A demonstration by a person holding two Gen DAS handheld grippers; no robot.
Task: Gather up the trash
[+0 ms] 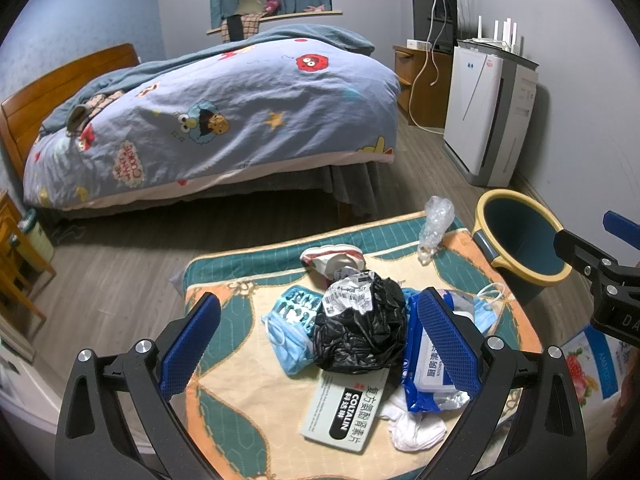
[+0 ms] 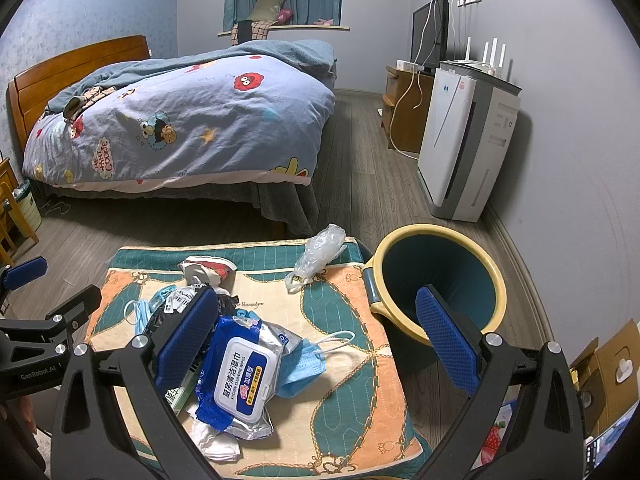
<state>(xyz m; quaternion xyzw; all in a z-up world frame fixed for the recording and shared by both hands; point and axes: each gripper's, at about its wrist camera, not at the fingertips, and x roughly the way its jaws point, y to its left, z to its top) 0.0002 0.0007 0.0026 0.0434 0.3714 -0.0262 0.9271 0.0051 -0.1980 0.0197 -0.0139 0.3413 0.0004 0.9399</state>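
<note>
A heap of trash lies on a patterned mat (image 1: 224,400) (image 2: 352,360): a crumpled black plastic bag (image 1: 360,328), a blue wet-wipes pack (image 2: 240,380) (image 1: 424,376), blue face masks (image 1: 288,344) (image 2: 304,364), a medicine box (image 1: 344,412), white tissue (image 1: 416,428) and a clear plastic bag (image 1: 436,220) (image 2: 320,252). A blue bin with a yellow rim (image 1: 520,244) (image 2: 436,280) stands right of the mat. My left gripper (image 1: 320,344) is open above the black bag. My right gripper (image 2: 320,344) is open over the wipes pack and masks.
A bed with a cartoon duvet (image 1: 224,116) stands behind the mat. A white air purifier (image 2: 464,148) and a wooden TV cabinet (image 2: 404,108) line the right wall. A cardboard box (image 2: 600,372) sits at the right edge. Grey wood floor (image 1: 120,264) surrounds the mat.
</note>
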